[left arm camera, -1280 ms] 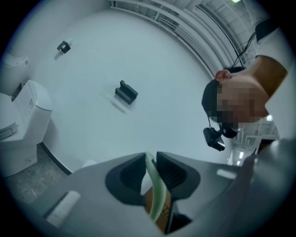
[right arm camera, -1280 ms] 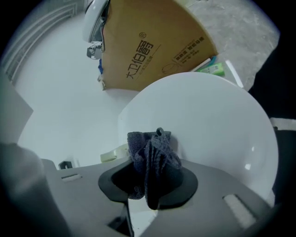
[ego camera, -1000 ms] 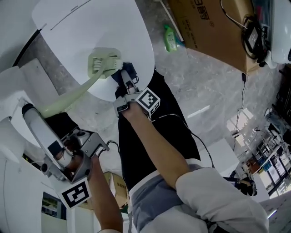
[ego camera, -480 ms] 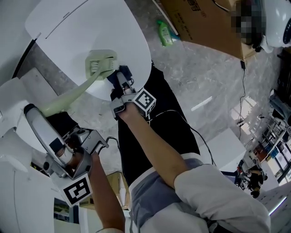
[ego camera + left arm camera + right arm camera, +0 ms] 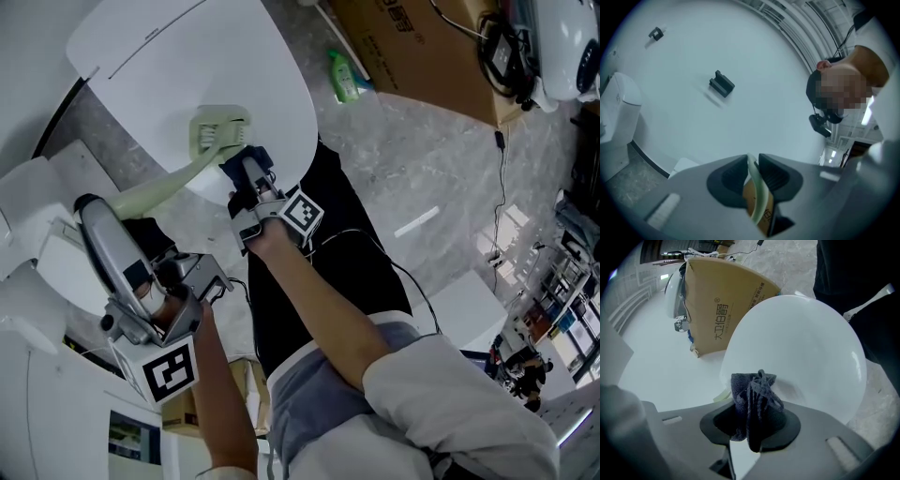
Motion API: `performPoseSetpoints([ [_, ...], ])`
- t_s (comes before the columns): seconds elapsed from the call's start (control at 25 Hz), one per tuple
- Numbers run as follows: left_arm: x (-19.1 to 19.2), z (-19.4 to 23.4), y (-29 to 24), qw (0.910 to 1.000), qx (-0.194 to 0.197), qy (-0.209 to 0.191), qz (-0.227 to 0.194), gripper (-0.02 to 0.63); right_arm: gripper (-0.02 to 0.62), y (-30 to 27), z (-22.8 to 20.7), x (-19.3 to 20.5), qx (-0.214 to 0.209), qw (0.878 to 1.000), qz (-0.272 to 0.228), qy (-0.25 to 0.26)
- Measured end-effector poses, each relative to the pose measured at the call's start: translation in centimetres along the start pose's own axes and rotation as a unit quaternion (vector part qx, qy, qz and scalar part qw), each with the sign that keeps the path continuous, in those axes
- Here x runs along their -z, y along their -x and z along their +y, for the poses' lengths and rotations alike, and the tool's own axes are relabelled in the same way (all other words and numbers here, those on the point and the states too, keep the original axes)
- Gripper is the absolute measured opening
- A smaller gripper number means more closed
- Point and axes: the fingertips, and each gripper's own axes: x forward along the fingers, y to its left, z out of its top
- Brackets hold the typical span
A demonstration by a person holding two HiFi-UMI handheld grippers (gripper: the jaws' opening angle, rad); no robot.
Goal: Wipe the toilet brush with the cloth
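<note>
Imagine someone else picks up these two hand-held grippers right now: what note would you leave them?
Left gripper: shut on the toilet brush handle, brush head held over the closed toilet lid.
Right gripper: shut on the dark cloth, bunched right beside the brush head; contact unclear.
Done: both things gripped and brought together.
Left: rub the cloth over the brush head and handle. How much is already wiped cannot be told.
</note>
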Motion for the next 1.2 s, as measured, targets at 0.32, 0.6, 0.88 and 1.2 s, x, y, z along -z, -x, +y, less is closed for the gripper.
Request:
performPoseSetpoints([
  [0.32,0.0,0.0,0.2,1.0000,-0.008,-0.002,0.003,0.000,0.094,0.4,1.7,2.1,-0.004,0.999,0.046,0.018],
  [0.6,-0.2,0.4,0.3,0.9996,-0.025,-0.016,0.006,0.000,0.094,0.7,3.8,3.8,-0.006,0.994,0.092,0.062],
  [0.88,-0.3,0.5,0.6,0.9991,-0.038,-0.016,0.005,0.000,0.094,1.1,5.9,4.7,0.008,0.978,0.153,0.144],
  [1.2,-0.5,0.4,0.5,0.9989,-0.045,-0.015,0.002,0.000,0.094,1.6,8.2,6.7,-0.003,0.935,0.232,0.268],
])
